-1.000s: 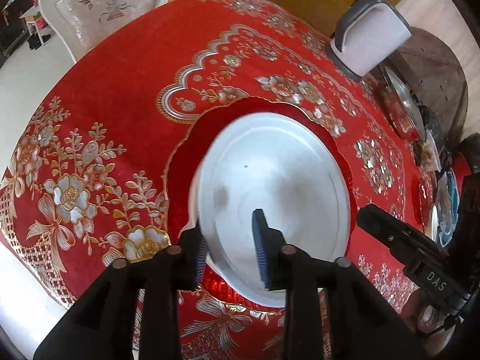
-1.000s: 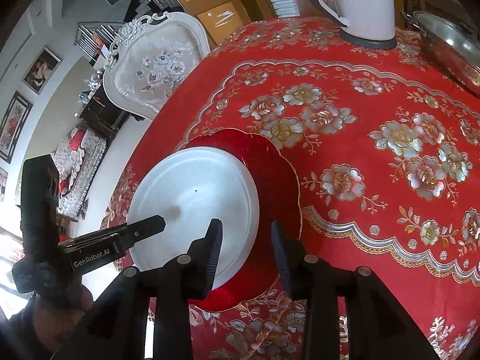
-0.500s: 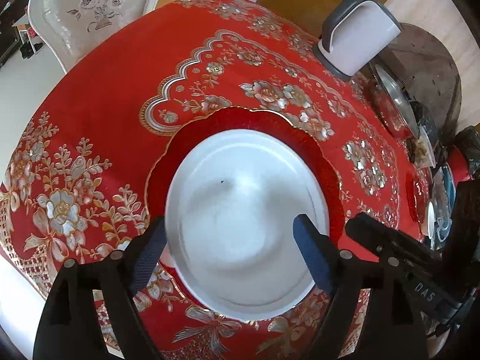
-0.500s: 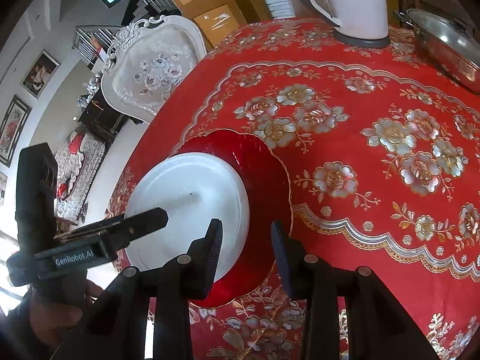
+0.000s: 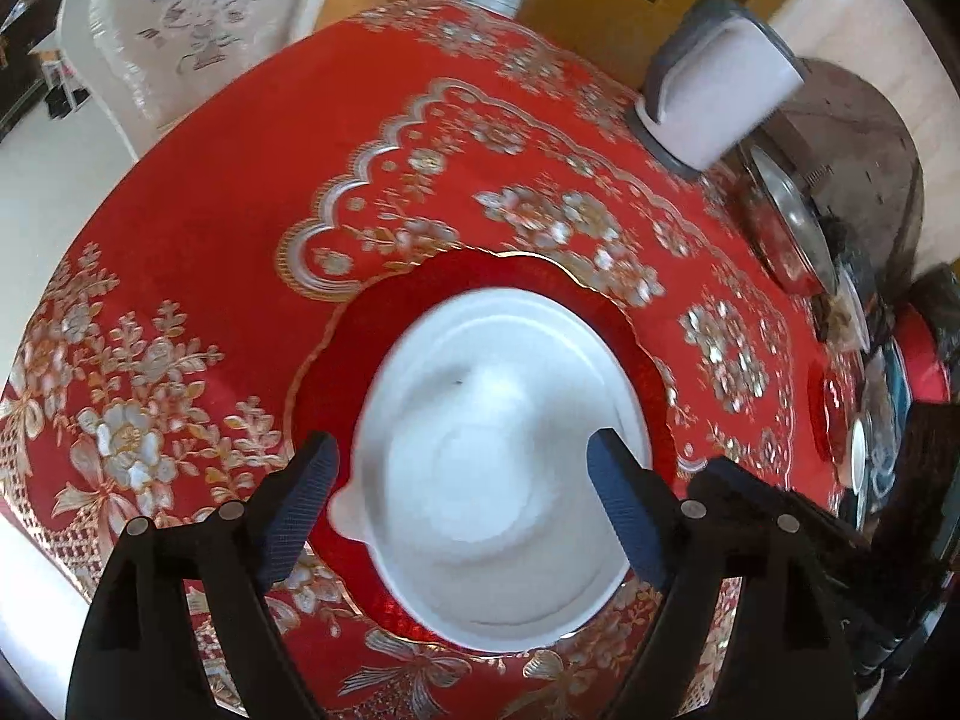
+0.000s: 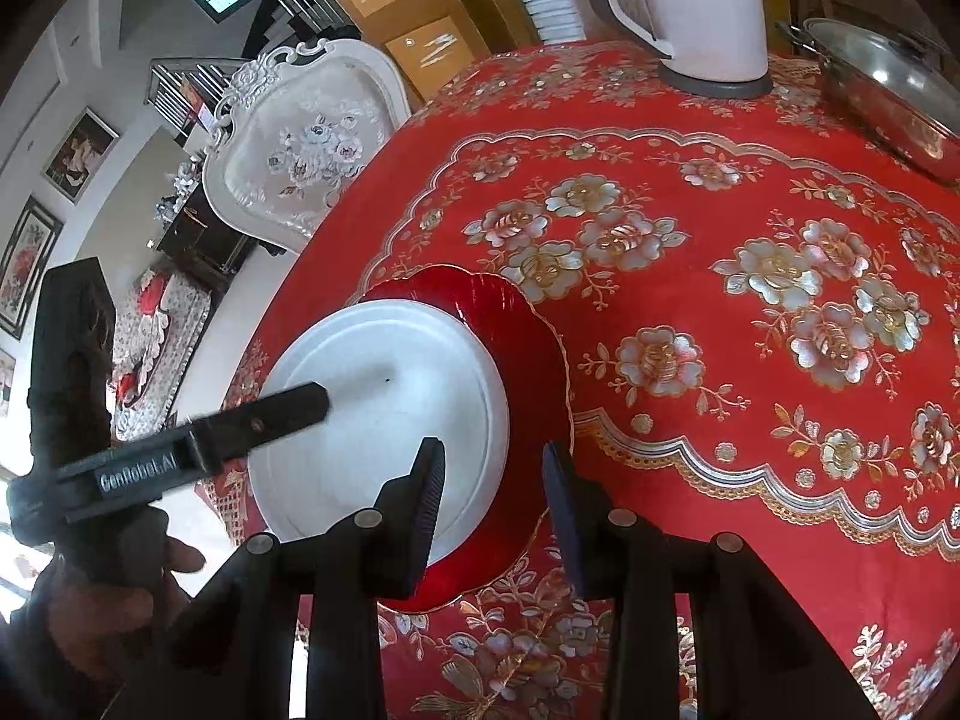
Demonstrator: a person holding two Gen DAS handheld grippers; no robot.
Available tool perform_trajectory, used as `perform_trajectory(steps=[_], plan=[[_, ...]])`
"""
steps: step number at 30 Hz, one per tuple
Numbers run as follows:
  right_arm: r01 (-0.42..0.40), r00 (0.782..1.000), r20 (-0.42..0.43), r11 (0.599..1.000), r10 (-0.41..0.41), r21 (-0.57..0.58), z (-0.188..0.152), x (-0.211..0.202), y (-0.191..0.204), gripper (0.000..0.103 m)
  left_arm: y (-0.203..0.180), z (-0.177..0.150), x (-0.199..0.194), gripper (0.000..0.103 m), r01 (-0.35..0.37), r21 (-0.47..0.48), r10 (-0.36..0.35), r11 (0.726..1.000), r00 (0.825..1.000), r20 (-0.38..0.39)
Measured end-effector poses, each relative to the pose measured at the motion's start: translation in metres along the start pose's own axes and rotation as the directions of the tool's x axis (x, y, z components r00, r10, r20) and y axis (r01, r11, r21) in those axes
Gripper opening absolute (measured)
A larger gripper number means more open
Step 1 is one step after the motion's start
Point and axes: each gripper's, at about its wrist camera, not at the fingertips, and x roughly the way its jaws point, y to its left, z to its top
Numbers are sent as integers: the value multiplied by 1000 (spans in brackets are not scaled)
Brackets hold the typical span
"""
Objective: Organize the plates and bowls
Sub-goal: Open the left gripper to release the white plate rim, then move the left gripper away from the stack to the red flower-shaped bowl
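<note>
Two grippers, both empty. Left gripper: jaws spread wide, hovering over white plate, pads either side, no contact seen. Right gripper: jaws part-open w/ narrow gap, above plates' near-right edge. White plate sits stacked on red plate w/ gold scalloped rim, both flat on red floral tablecloth. Further out: white kettle, steel pot, white chair beside table.
</note>
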Motion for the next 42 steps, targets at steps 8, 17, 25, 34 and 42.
perform_trajectory(steps=[8, 17, 25, 34, 42], plan=[[-8, 1000, 14, 1000, 8, -5, 1, -4, 1, 36, 22, 1, -15, 85, 13, -74, -8, 997, 998, 63], [-2, 1000, 21, 1000, 2, 2, 0, -8, -1, 36, 42, -1, -43, 85, -10, -147, 38, 989, 981, 192], [7, 1000, 23, 1000, -8, 20, -1, -9, -7, 38, 73, -16, -36, 85, -50, -185, 75, 981, 988, 134], [0, 1000, 17, 1000, 0, 1, -2, -6, -2, 38, 72, -27, -14, 85, -67, -177, 80, 982, 994, 68], [7, 1000, 25, 999, -8, 31, -2, -10, -11, 38, 66, -14, -34, 85, -39, -178, 66, 983, 986, 151]])
